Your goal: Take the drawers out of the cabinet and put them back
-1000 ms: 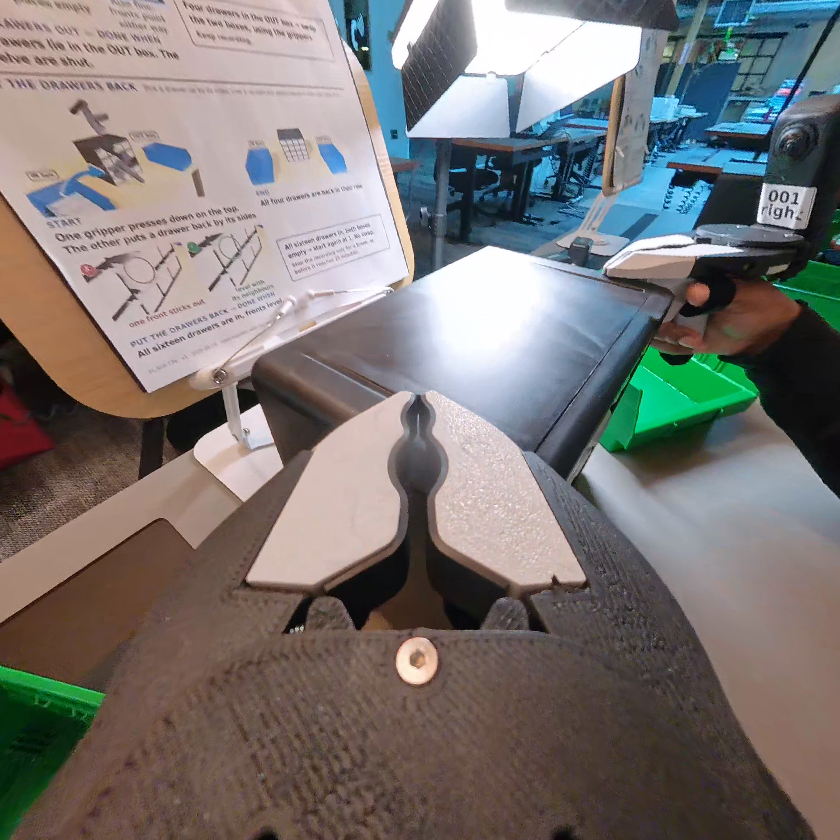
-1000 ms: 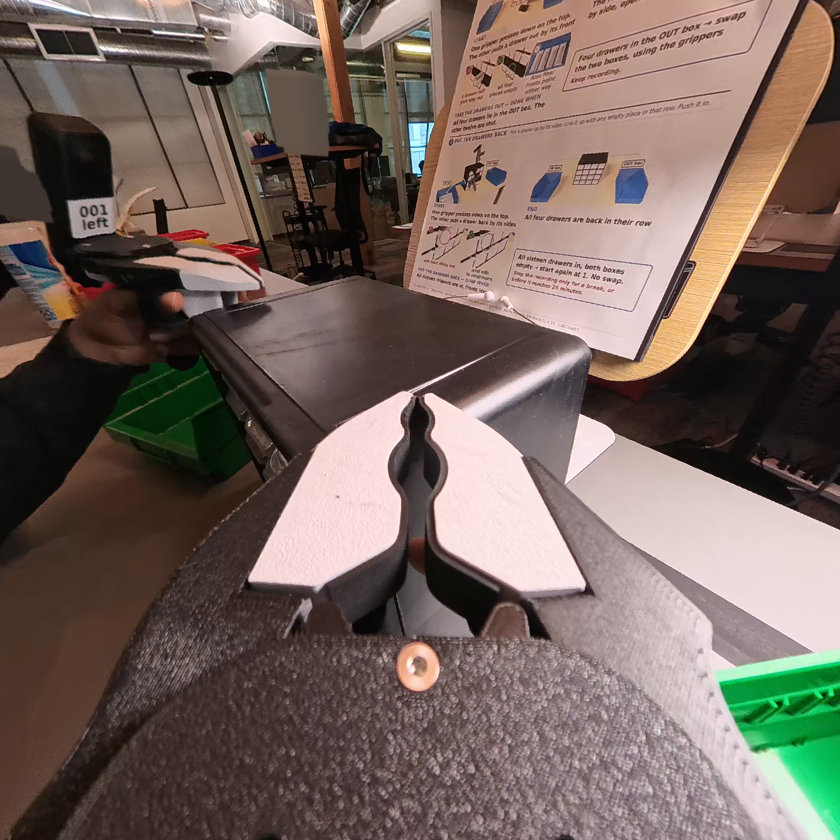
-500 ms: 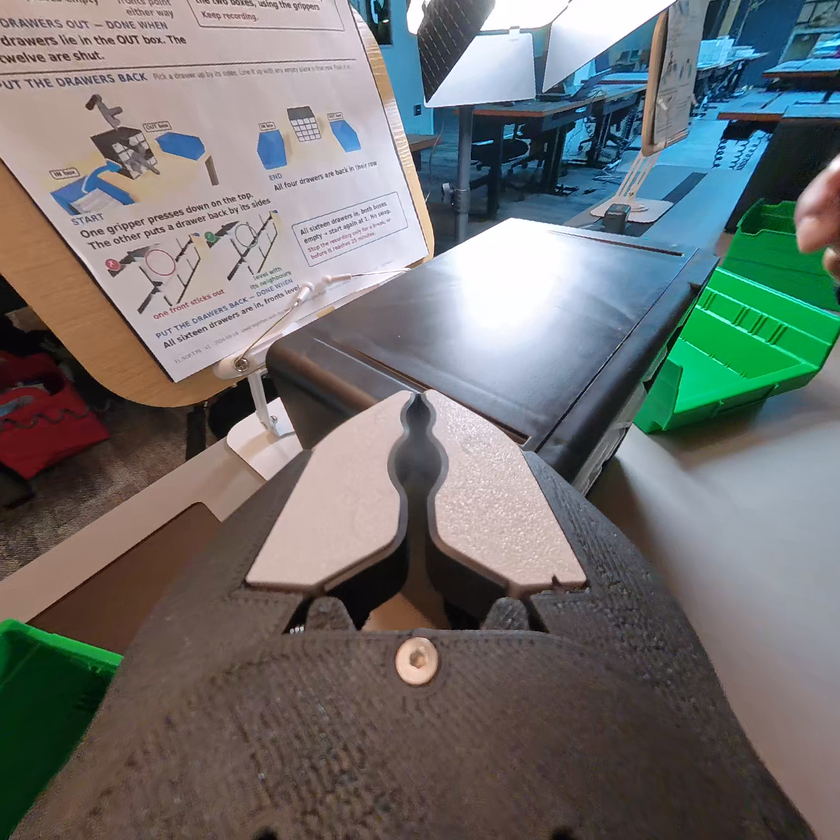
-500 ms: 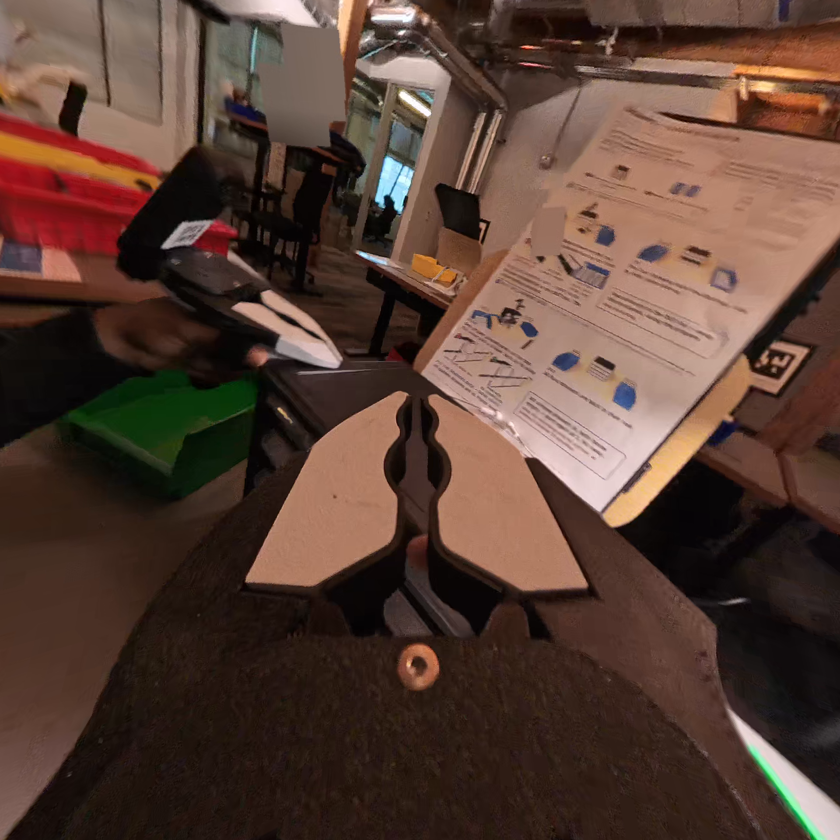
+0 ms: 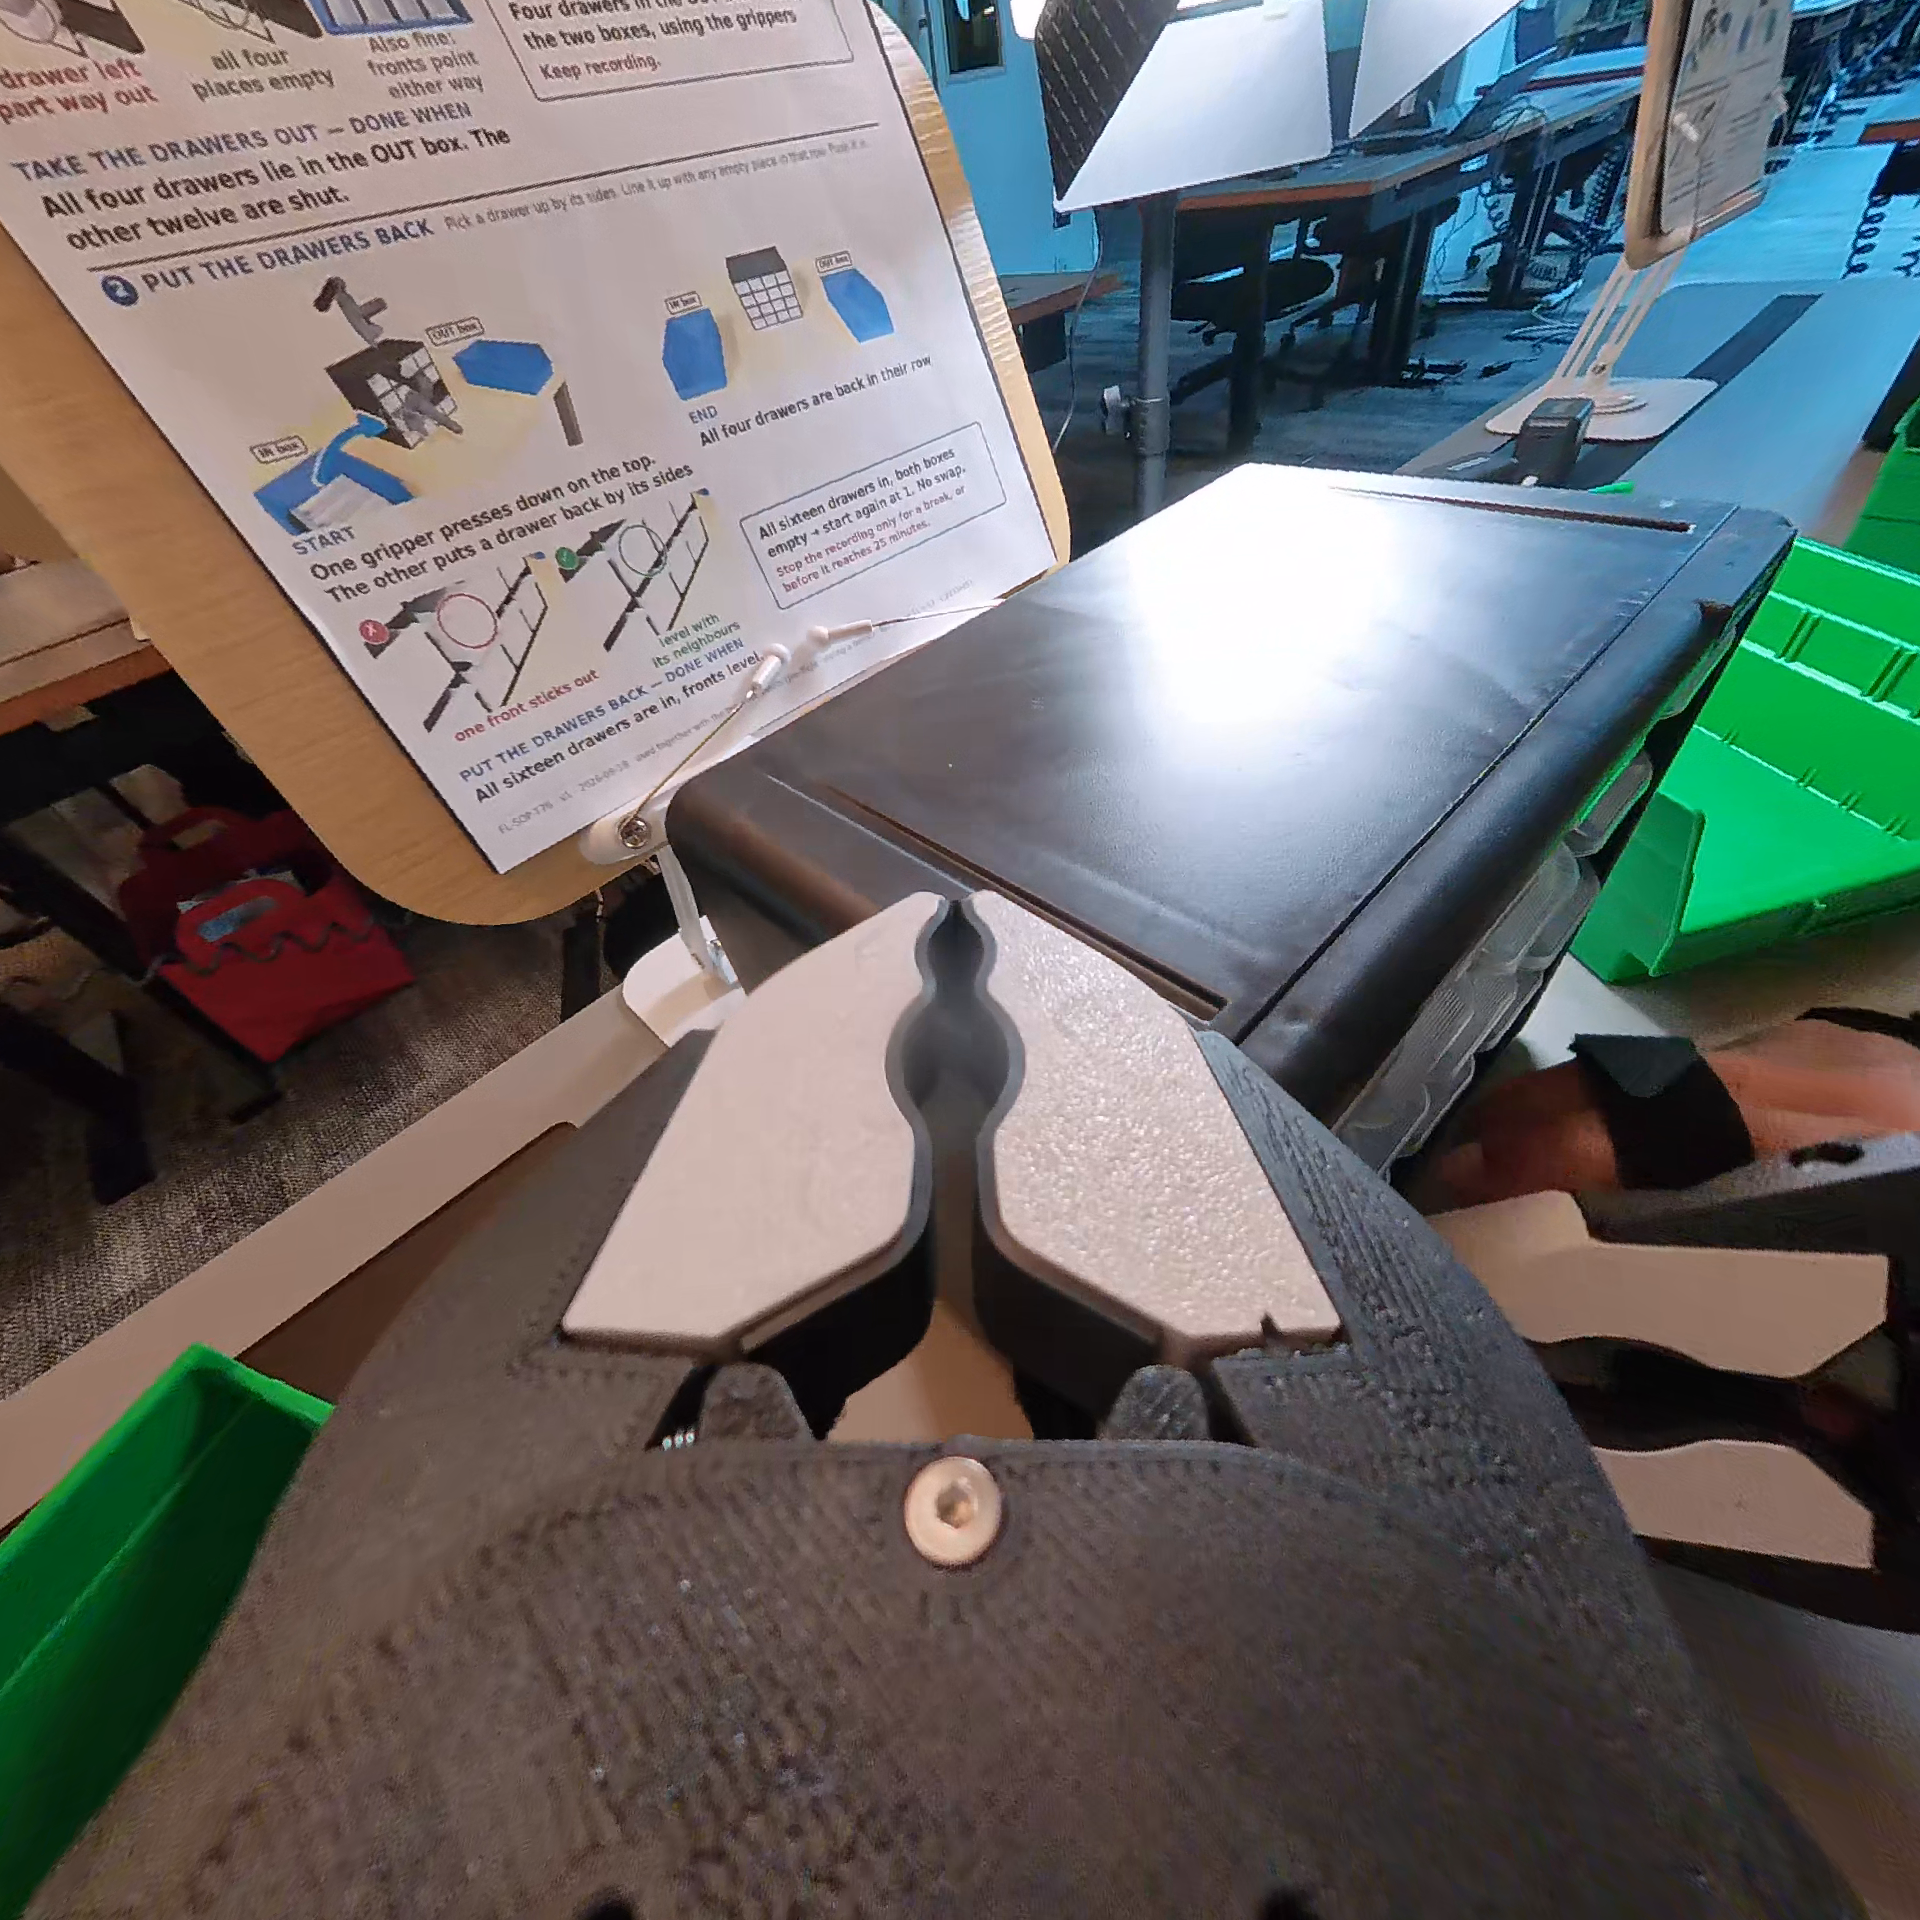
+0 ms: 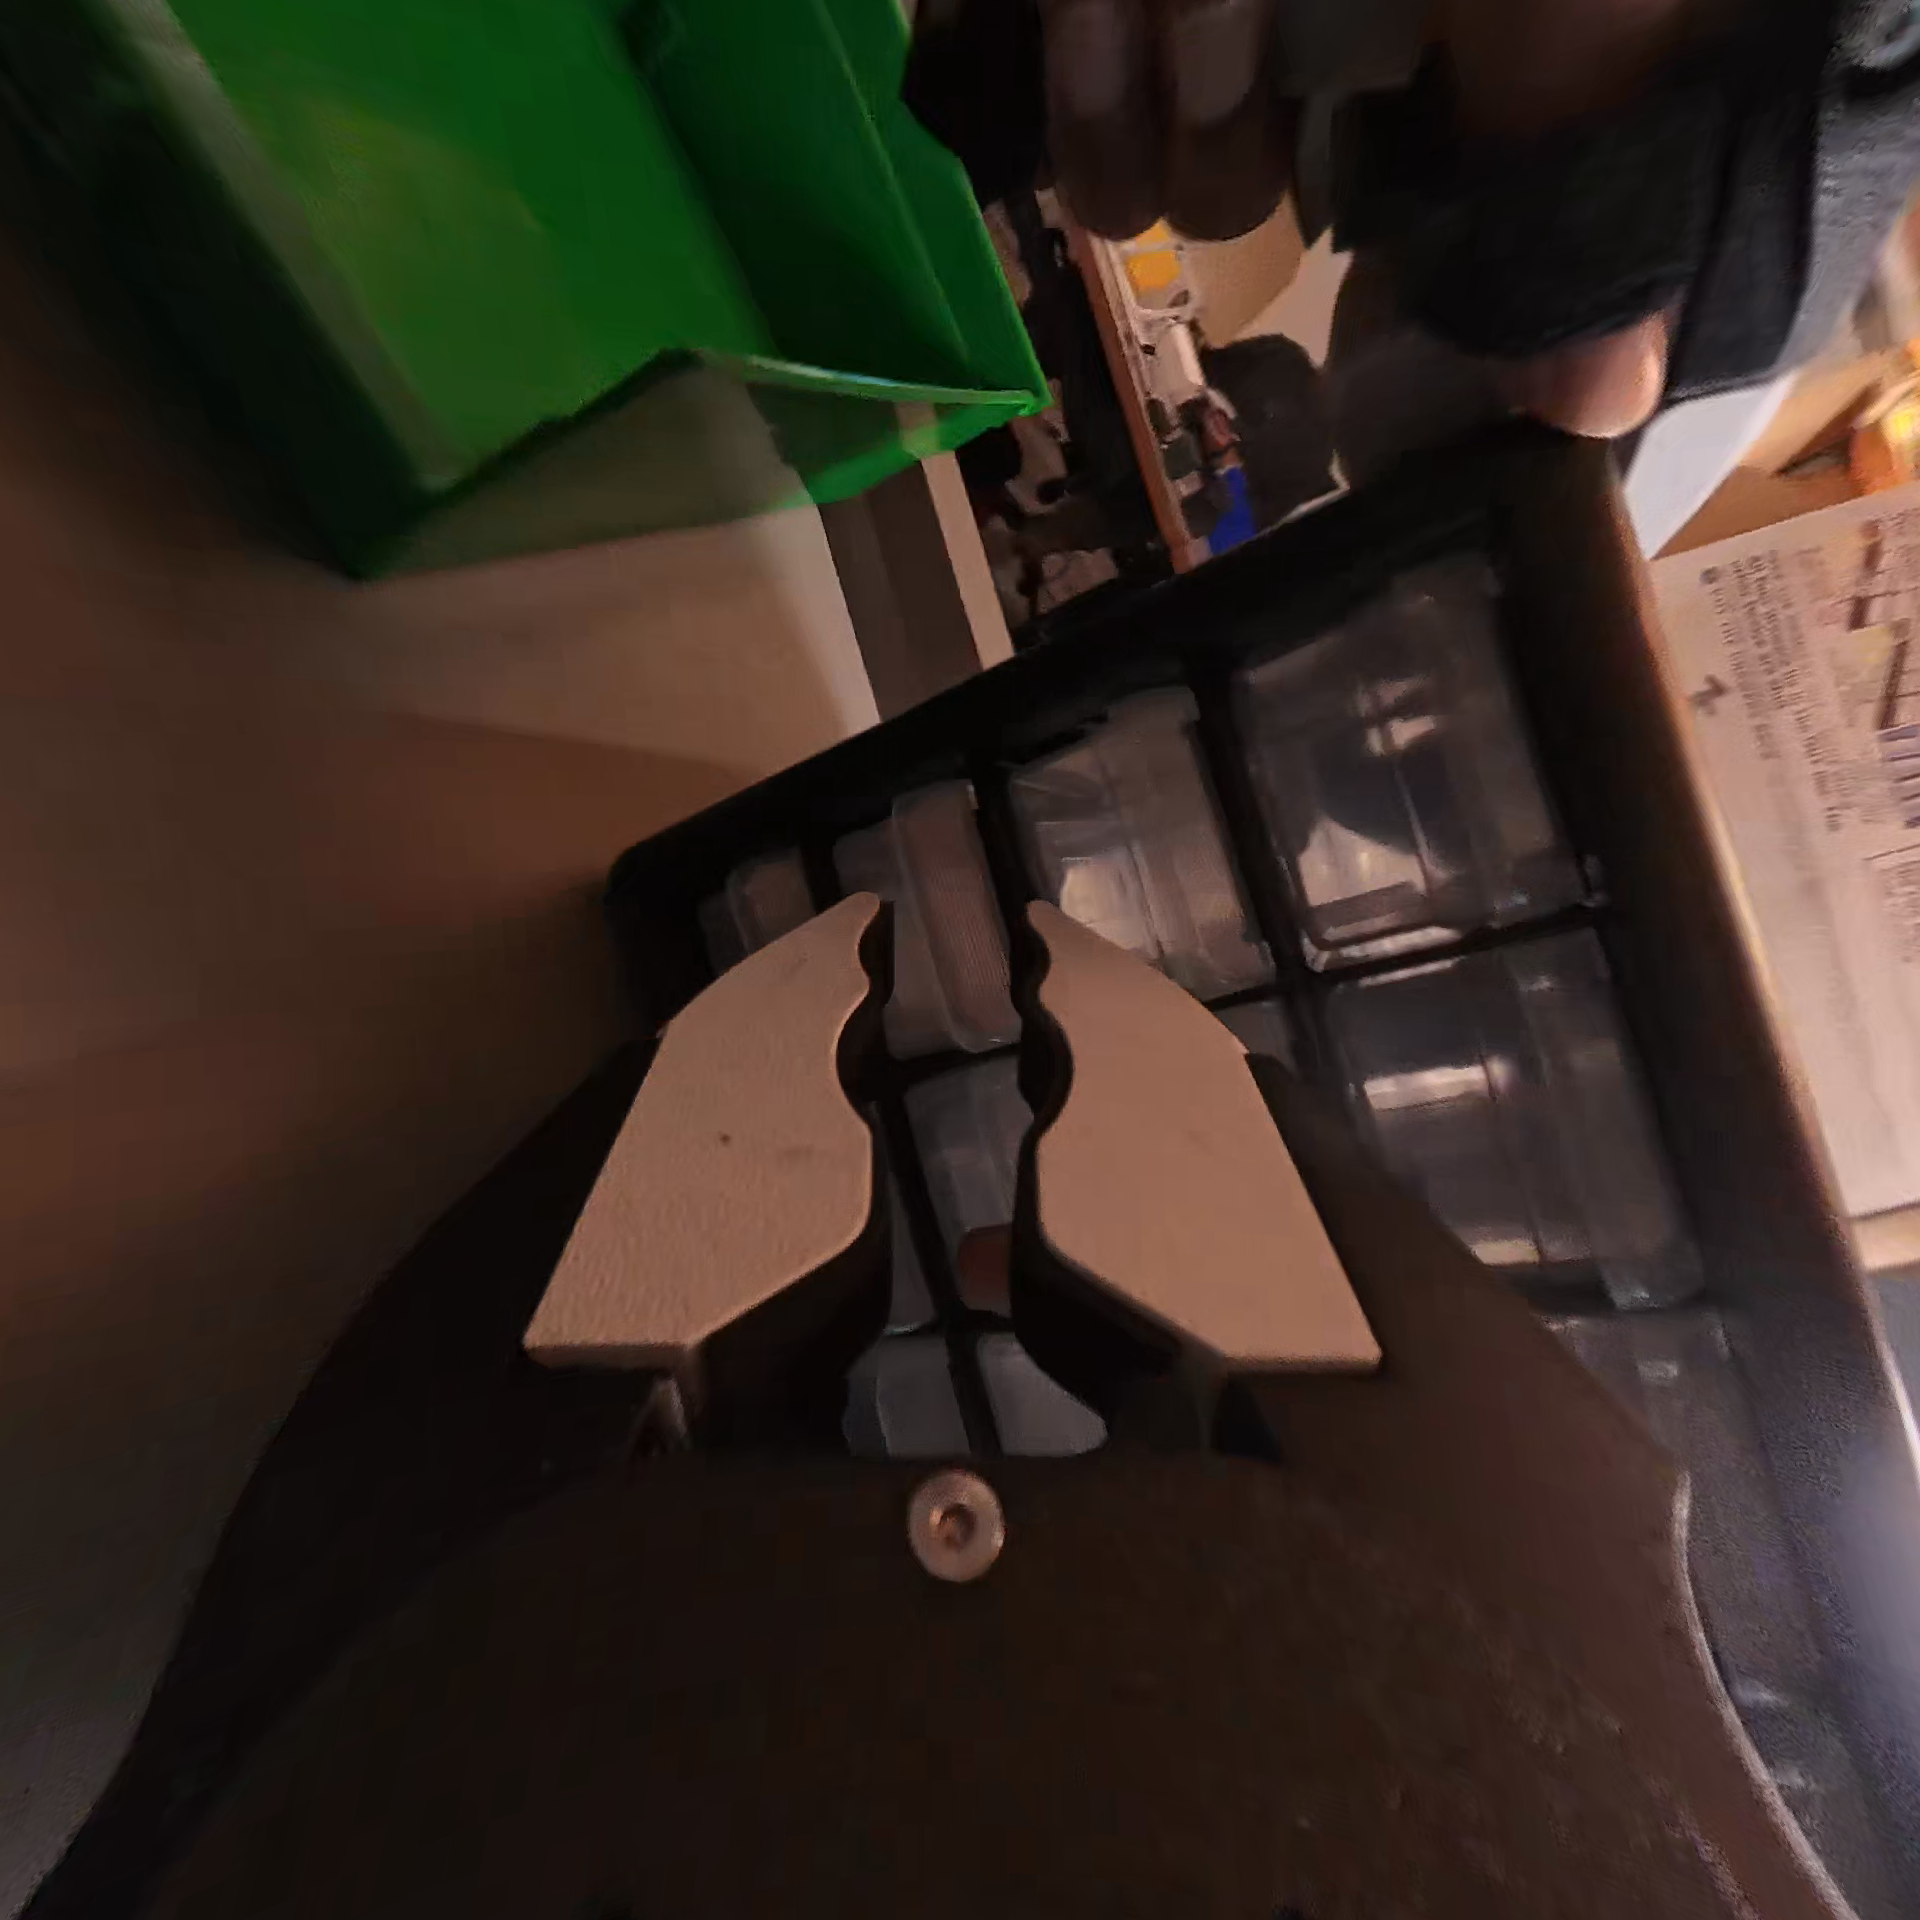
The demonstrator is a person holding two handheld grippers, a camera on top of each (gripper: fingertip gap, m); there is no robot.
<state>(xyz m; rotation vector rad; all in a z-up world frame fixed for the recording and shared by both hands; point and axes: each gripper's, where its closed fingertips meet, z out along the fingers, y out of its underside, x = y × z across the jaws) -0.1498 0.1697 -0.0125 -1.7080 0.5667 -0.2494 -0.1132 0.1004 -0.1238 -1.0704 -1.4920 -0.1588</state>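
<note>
The black cabinet (image 5: 1247, 727) stands on the table, its clear drawers (image 6: 1403, 810) facing the right gripper. My left gripper (image 5: 954, 914) is shut and empty, its tips just above the cabinet's near top edge. My right gripper (image 6: 956, 914) is open and rolled on its side in front of the drawer fronts. A clear drawer handle (image 6: 945, 966) near the cabinet's corner sits in the gap between its fingertips; I cannot tell if they touch it. The right gripper also shows low beside the cabinet front in the left wrist view (image 5: 1662, 1351).
One green bin (image 5: 1818, 779) lies beyond the cabinet front and another green bin (image 5: 104, 1558) at my near left. An instruction board (image 5: 520, 416) stands on a stand behind the cabinet. A hand (image 6: 1299, 125) is at the cabinet's top edge.
My right gripper has dropped from above the cabinet top to the drawer fronts, rolled sideways and opened. My left gripper has stayed shut near the cabinet top.
</note>
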